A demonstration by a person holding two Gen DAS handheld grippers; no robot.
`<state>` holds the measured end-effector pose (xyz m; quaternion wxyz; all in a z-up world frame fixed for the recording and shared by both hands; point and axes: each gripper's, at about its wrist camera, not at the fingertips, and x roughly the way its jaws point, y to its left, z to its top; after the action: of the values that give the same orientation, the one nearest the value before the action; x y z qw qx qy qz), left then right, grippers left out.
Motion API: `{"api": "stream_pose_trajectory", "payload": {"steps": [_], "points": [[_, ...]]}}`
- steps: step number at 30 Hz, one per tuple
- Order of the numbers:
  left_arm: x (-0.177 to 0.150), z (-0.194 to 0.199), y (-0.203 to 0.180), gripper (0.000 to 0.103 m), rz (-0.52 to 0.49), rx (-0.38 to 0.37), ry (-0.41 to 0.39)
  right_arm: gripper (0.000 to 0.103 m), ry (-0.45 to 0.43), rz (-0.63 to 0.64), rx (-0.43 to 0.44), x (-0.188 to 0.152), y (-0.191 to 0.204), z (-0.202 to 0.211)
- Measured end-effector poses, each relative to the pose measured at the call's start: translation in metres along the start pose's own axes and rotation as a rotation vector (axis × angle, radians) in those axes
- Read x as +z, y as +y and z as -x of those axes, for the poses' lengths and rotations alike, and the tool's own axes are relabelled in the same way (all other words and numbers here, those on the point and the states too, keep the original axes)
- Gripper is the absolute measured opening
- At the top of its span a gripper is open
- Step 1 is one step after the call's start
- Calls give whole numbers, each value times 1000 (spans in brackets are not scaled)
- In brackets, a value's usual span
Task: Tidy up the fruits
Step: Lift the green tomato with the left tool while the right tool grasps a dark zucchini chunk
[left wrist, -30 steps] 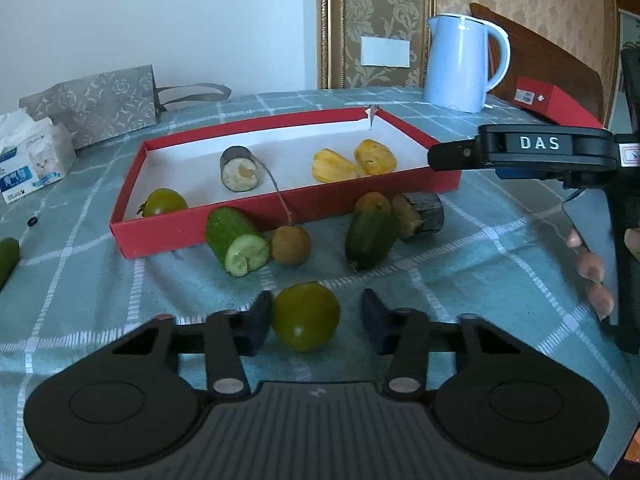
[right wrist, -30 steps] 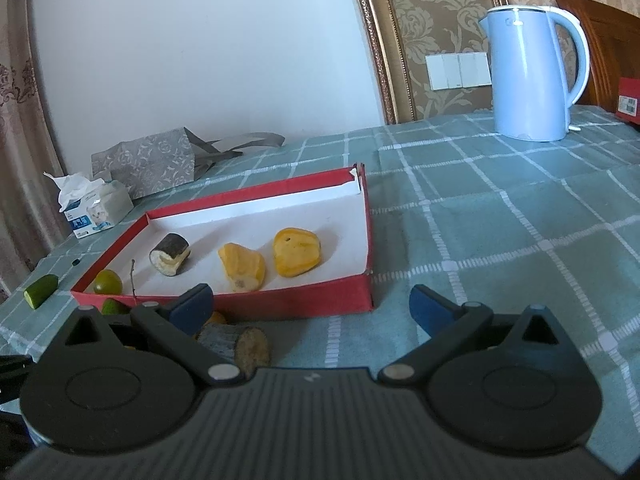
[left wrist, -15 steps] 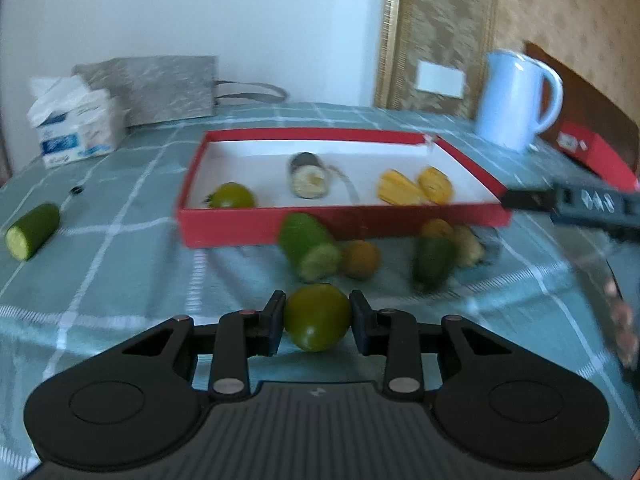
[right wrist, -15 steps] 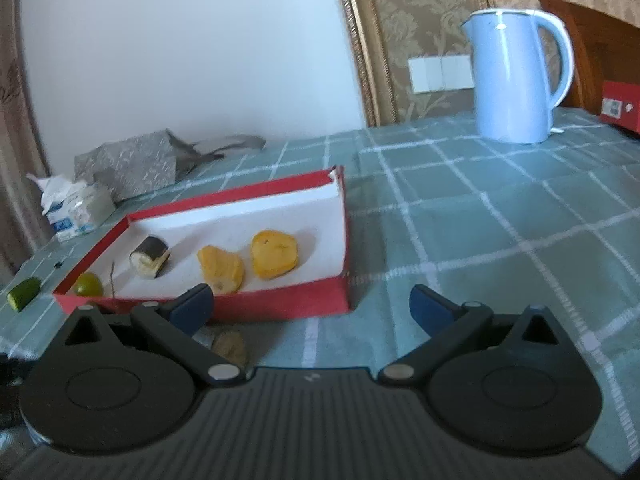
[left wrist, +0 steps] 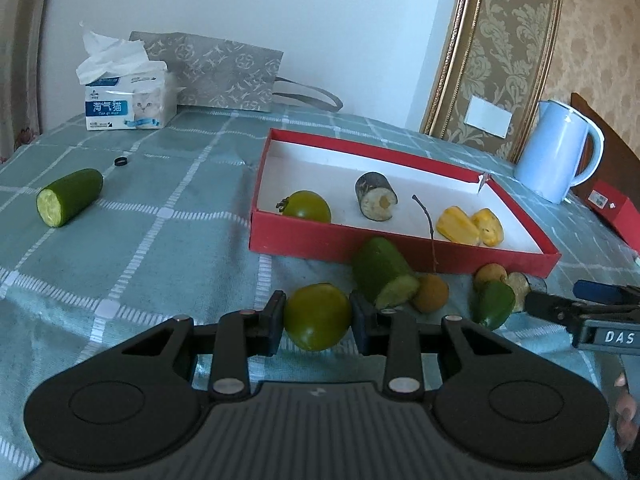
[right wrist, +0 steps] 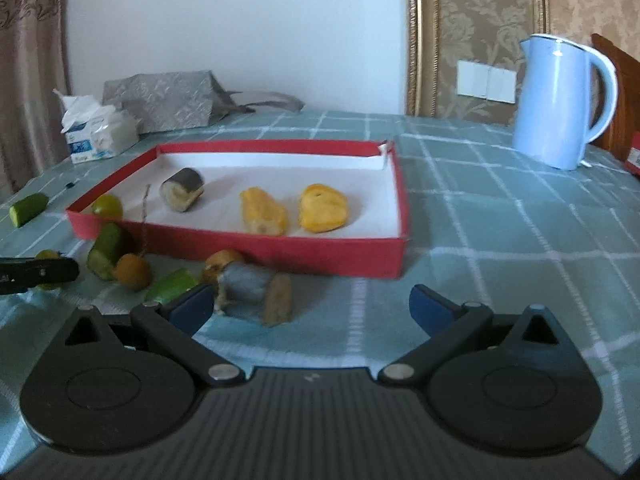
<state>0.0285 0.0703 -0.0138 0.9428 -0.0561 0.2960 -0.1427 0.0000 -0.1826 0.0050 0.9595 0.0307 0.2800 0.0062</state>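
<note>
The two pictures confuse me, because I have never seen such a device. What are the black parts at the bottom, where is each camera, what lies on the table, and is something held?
There is no robot: a person holds one hand tool in each hand, and each tool carries a camera looking forward along its two fingers. The black parts are the tools themselves.

In the left tool's view, the left gripper is shut on a green tomato. In the right tool's view, the right gripper is open and holds nothing.

On the checked tablecloth stands a red tray with another green tomato, a dark-skinned cut piece and two yellow pieces. More fruit pieces lie in front of it. A blue kettle and a tissue pack stand farther back.
</note>
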Motion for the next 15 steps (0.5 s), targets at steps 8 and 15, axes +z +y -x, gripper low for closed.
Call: {"api": "stream_pose_trajectory", "payload": {"steps": [8, 15], "points": [[-1, 1, 1, 33, 1, -19, 1, 103, 39, 11, -97, 4, 1, -12], [-2, 2, 1, 33, -4, -33, 1, 86, 68, 62, -100, 4, 1, -19]]}}
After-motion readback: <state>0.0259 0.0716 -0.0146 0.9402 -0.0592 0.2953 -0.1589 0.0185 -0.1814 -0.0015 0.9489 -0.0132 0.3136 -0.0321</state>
